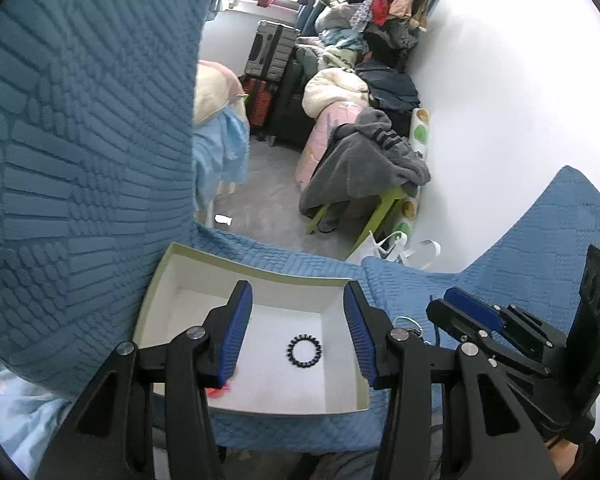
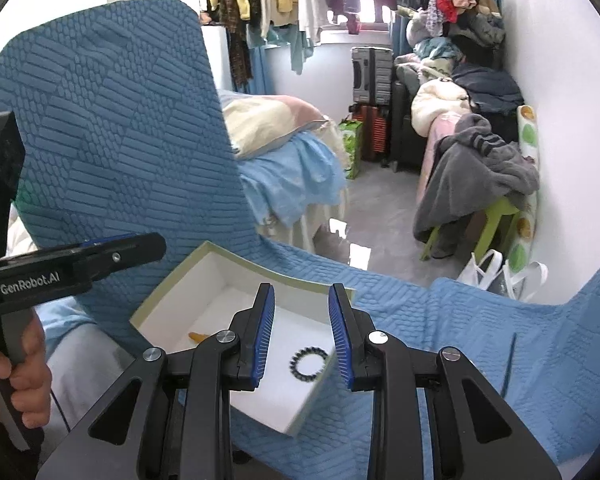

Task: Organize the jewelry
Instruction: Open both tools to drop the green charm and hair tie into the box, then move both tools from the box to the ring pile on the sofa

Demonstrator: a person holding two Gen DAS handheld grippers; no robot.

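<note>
A white box (image 1: 296,292) with a pale green rim sits on the blue quilted seat cover (image 1: 400,280). A black beaded bracelet (image 1: 305,351) lies on the box floor, and a pink-orange item (image 1: 219,391) peeks out at its near left corner. My left gripper (image 1: 298,320) hovers above the box, open, with nothing between its blue pads. In the right wrist view the same box (image 2: 204,276) holds the bracelet (image 2: 307,362) and an orange piece (image 2: 198,336). My right gripper (image 2: 302,320) hangs over it, open and empty.
A metal ring (image 1: 408,324) lies on the cover just right of the box. A thin dark stick (image 2: 509,364) rests on the cover further right. The quilted chair back (image 2: 120,140) rises on the left. A hand (image 2: 20,368) holds the left gripper's handle. Beyond are a bed, suitcases and piled clothes.
</note>
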